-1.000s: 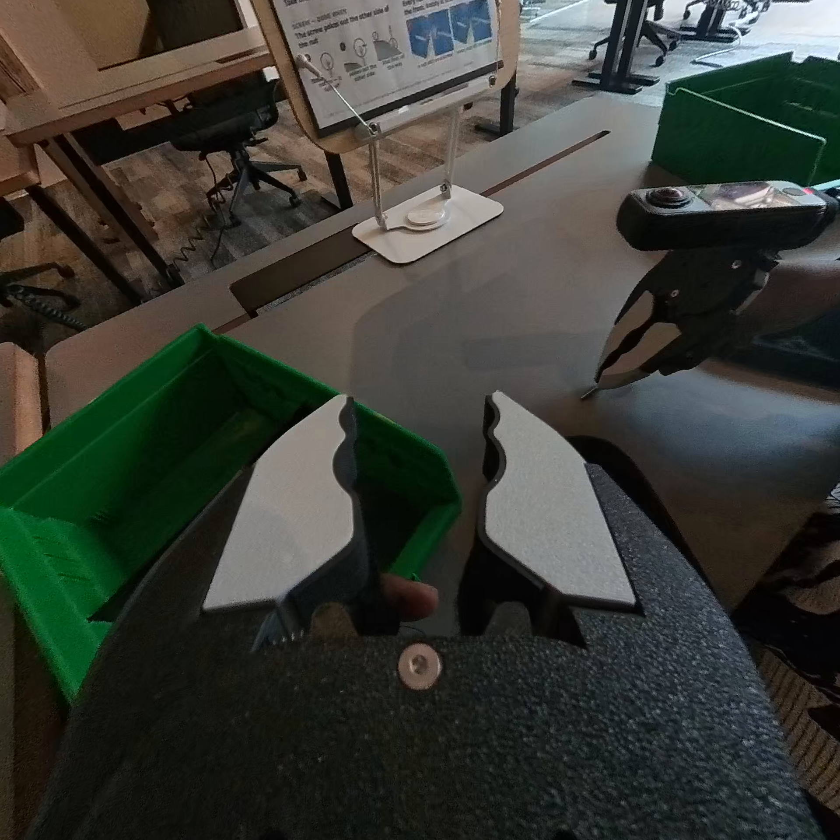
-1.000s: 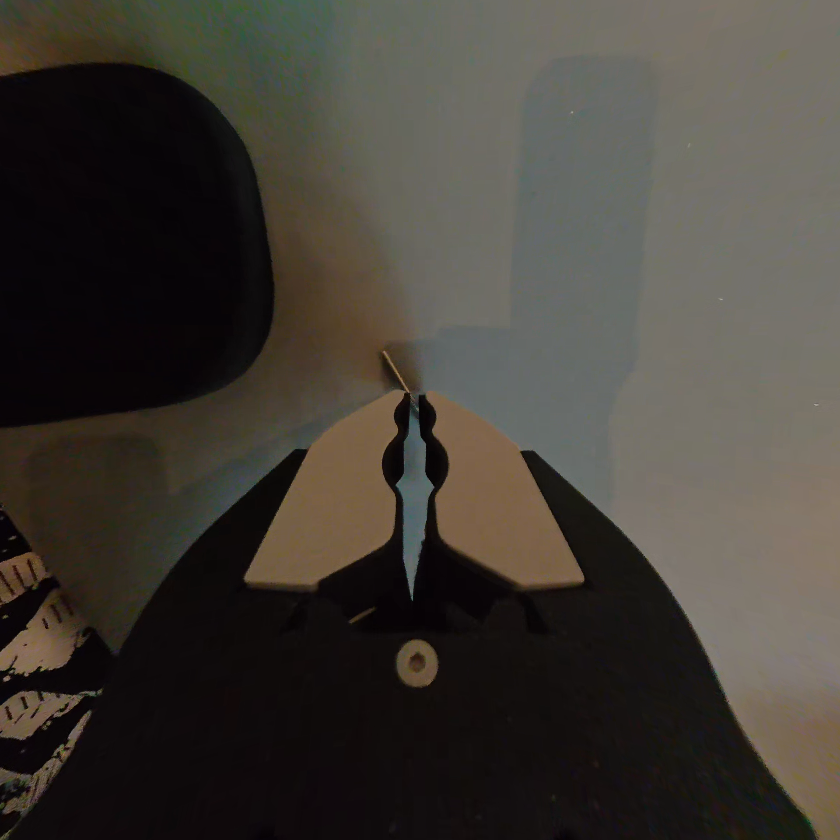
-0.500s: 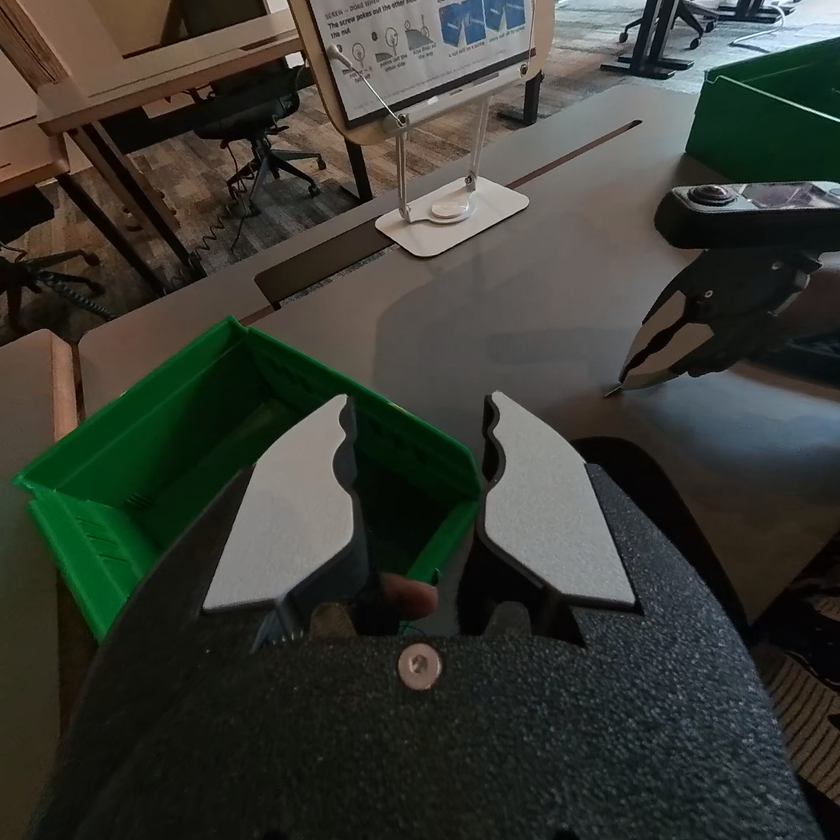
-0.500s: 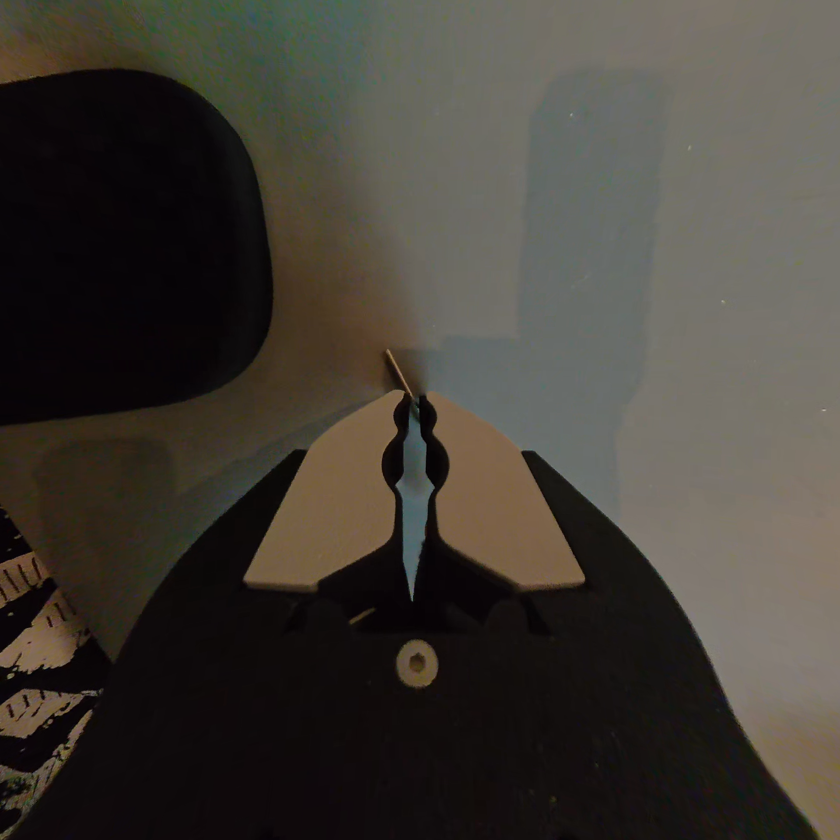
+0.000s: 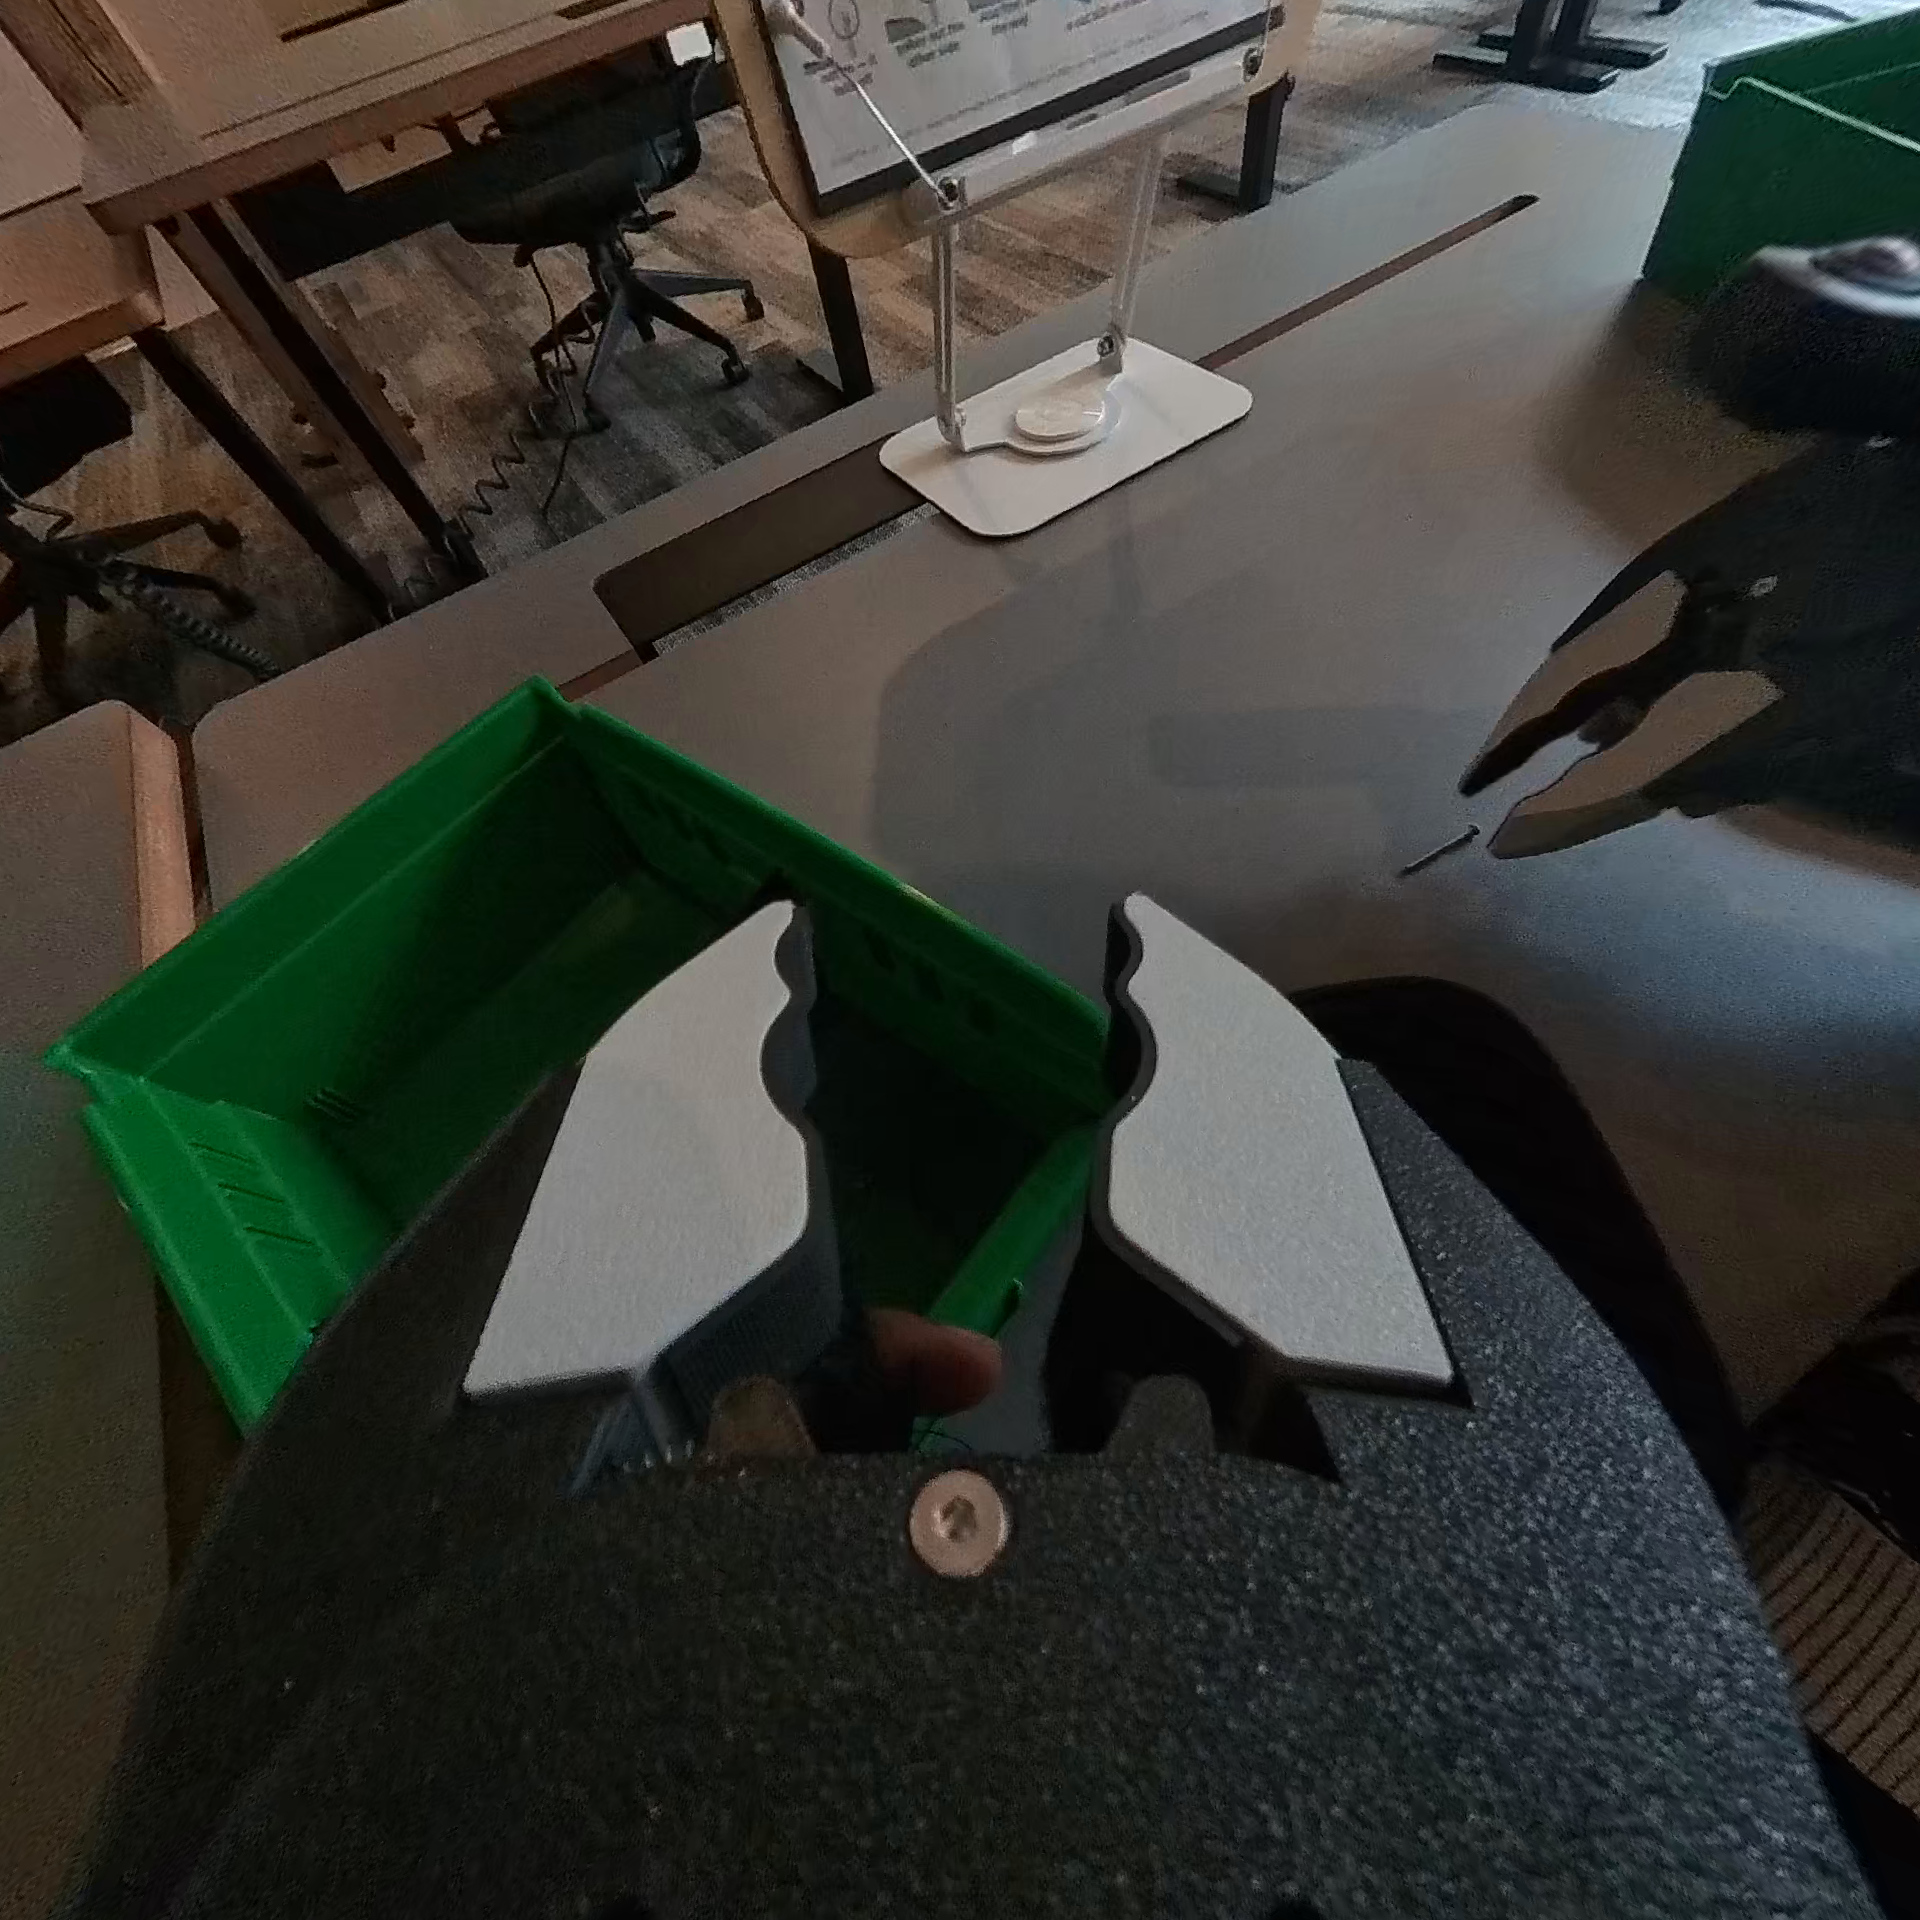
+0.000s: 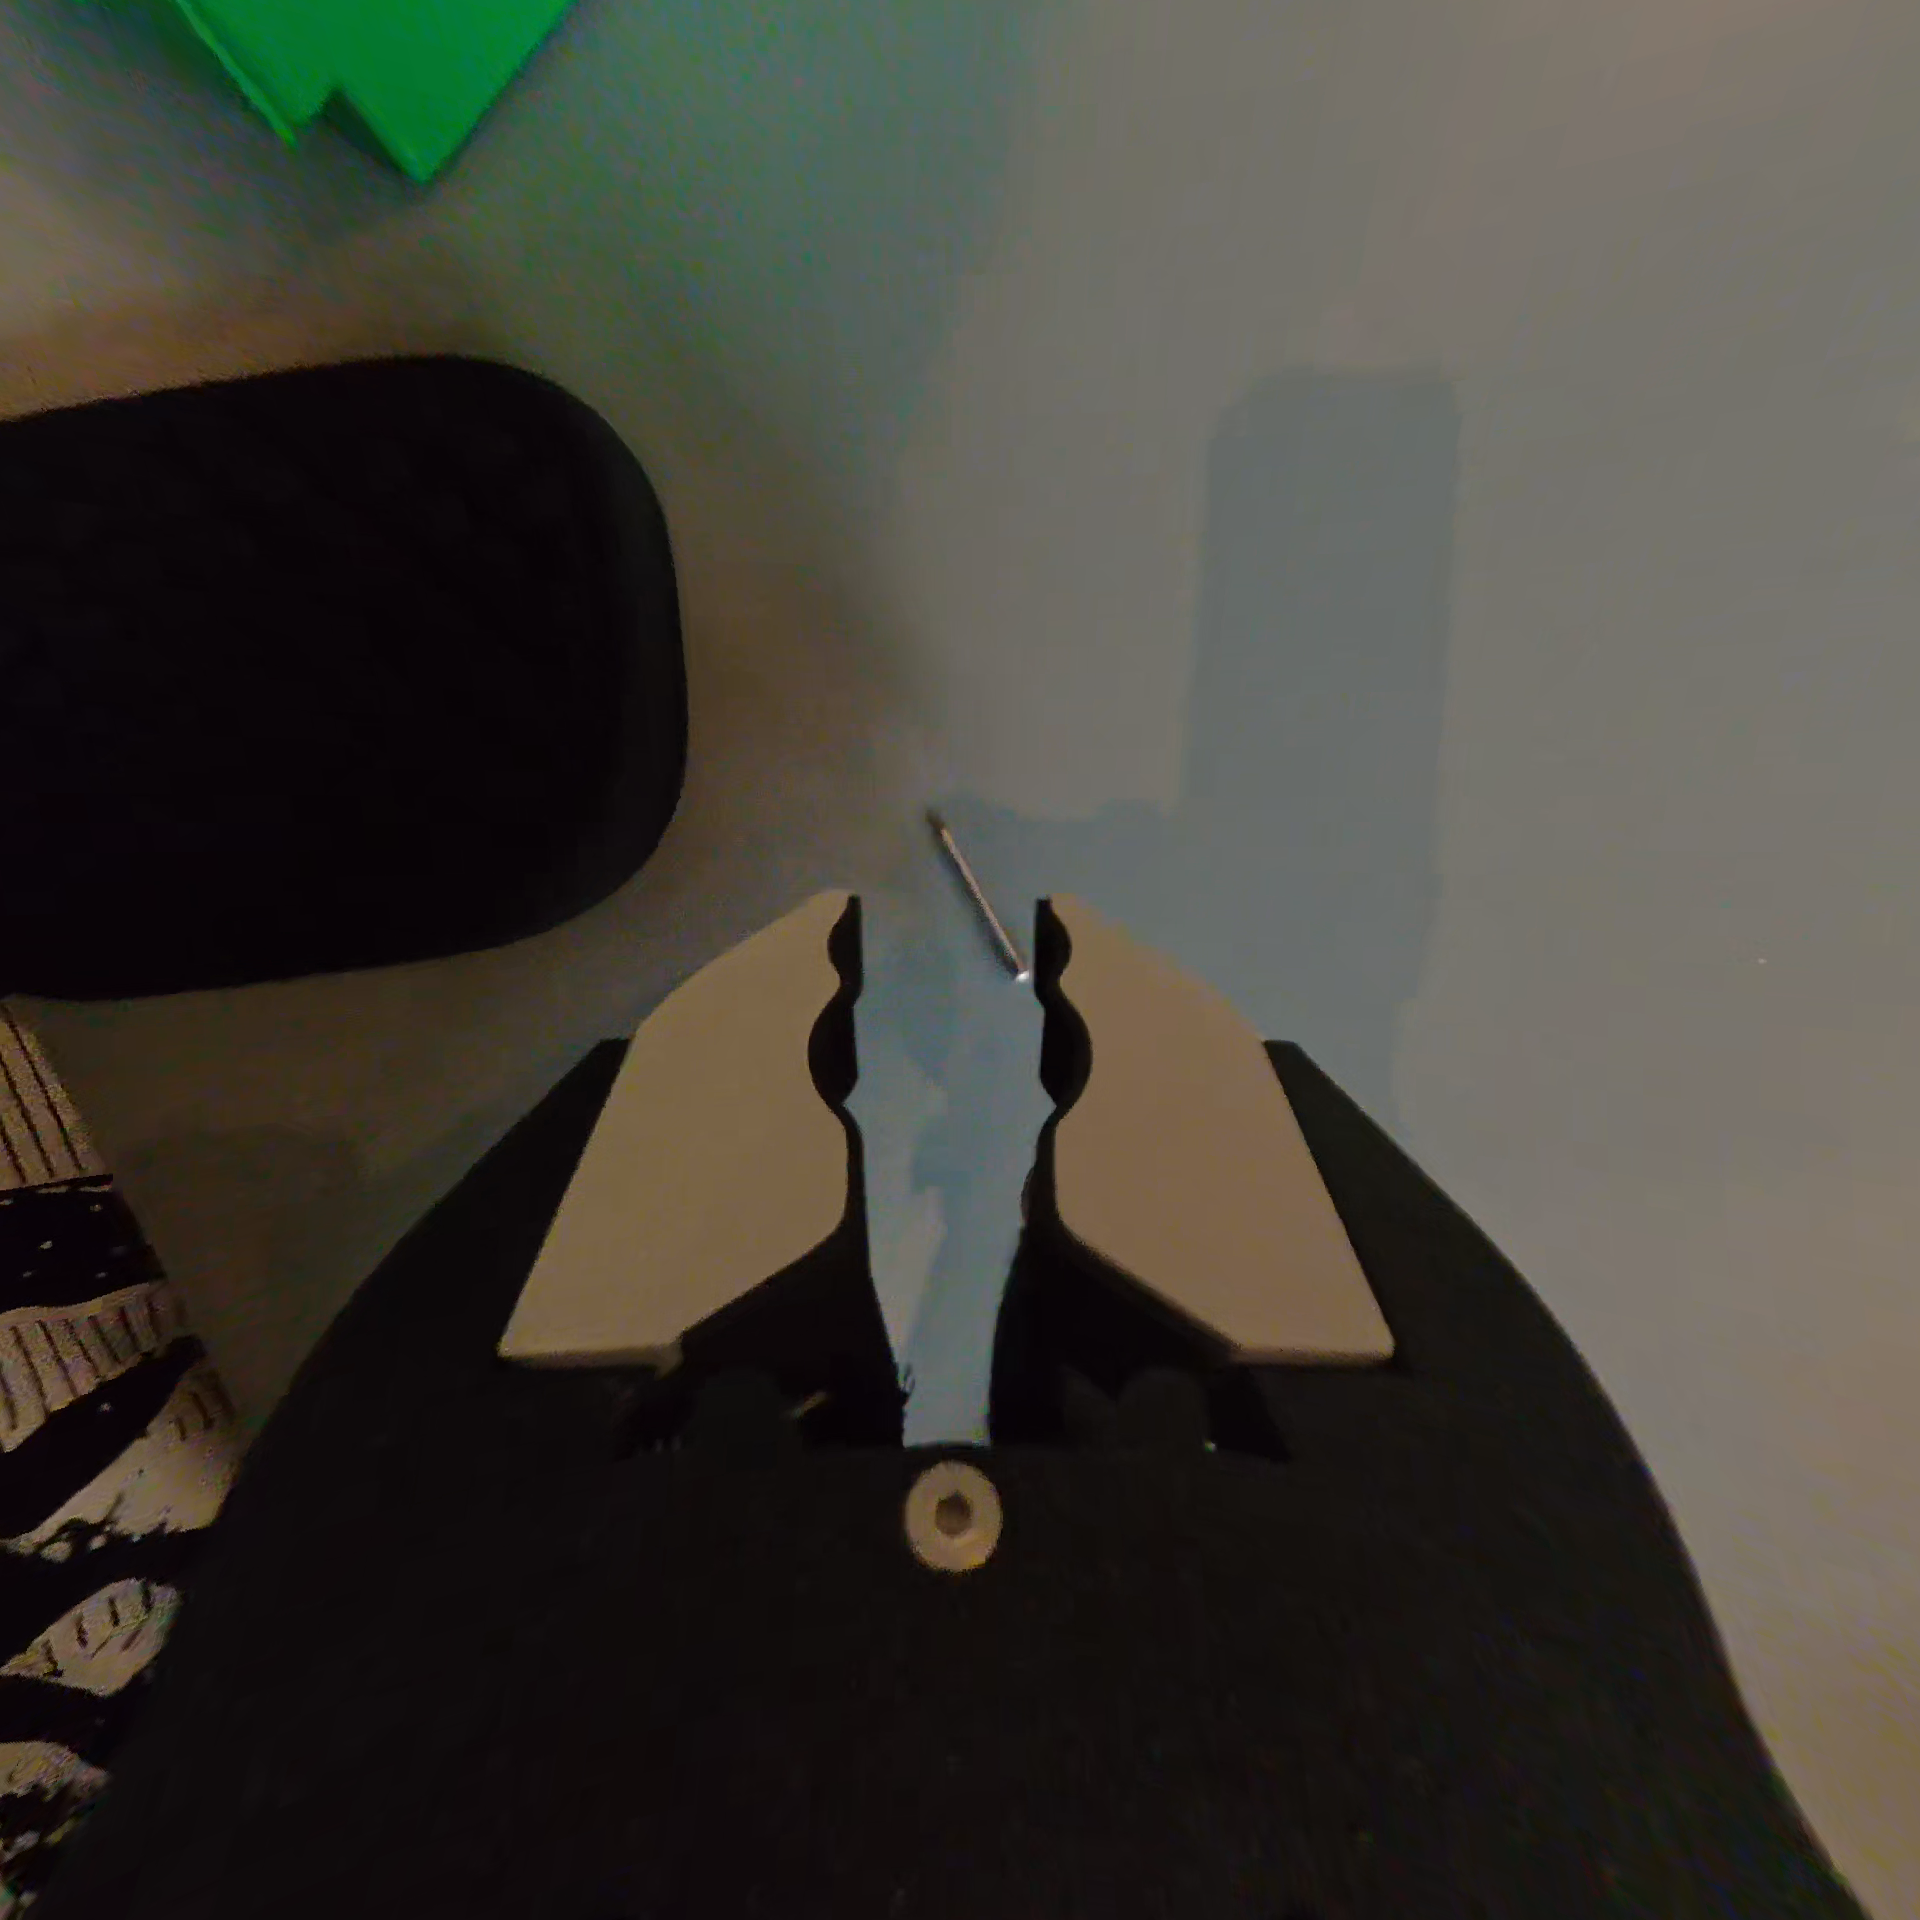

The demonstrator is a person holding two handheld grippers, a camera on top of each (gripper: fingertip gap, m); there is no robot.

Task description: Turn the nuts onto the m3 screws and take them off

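Grey desk [image 5: 1195, 665], office chairs beyond. M3 screw [image 6: 977, 899] lies loose on the desk, just ahead of the right gripper [image 6: 948, 914], jaws parted, nothing held. Left gripper [image 5: 961, 920] spread wide, empty, over the green bin [image 5: 312, 987] left of the screw. Likely step: fetching a nut. Only the left view shows the bin's interior; no nut discernible.

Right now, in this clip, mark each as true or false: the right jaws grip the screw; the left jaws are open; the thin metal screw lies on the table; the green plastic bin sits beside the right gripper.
1. The right gripper clamps the thin metal screw. False: its jaws are apart.
2. The left gripper has open jaws. True.
3. The screw lies on the grey table. True.
4. The green plastic bin sits beside the right gripper. False: it sits by the left gripper.
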